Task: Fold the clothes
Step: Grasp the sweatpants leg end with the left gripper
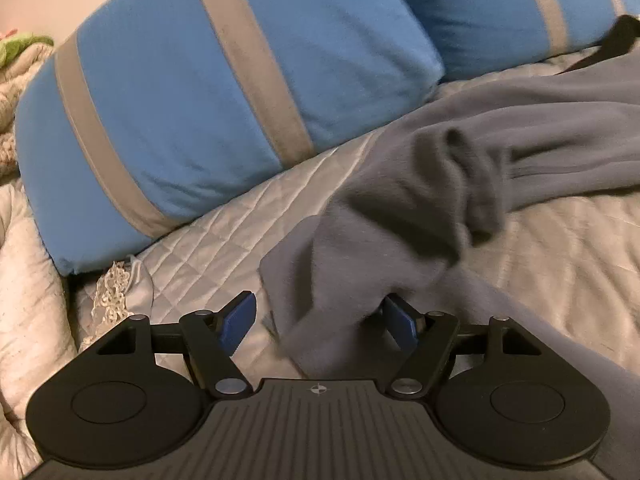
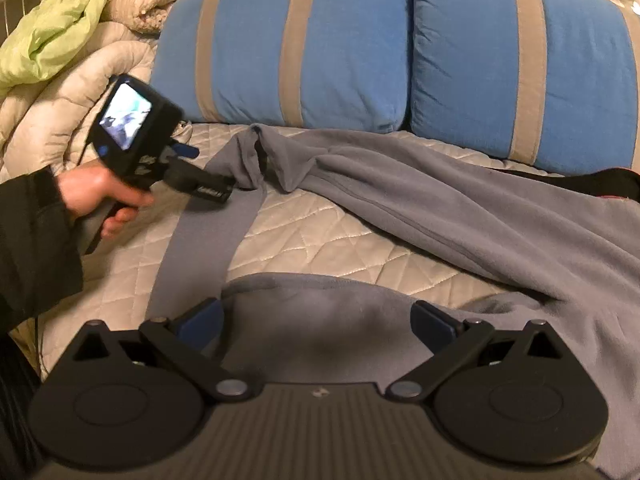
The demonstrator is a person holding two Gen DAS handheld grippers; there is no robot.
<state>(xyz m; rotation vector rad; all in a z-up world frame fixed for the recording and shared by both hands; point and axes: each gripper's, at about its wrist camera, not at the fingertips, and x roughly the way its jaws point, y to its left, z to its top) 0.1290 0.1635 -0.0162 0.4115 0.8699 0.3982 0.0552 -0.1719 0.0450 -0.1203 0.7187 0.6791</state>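
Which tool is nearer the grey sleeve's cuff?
Left. The left tool sits at the cuff; the right tool is back over the grey garment's near edge.

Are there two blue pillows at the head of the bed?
Yes, two blue pillows with grey stripes lie side by side behind the grey garment.

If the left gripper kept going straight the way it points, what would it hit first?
Most likely the grey fleece garment: a fold already lies between the open left gripper fingers. Beyond it lies the quilted bedspread; depth is unclear.
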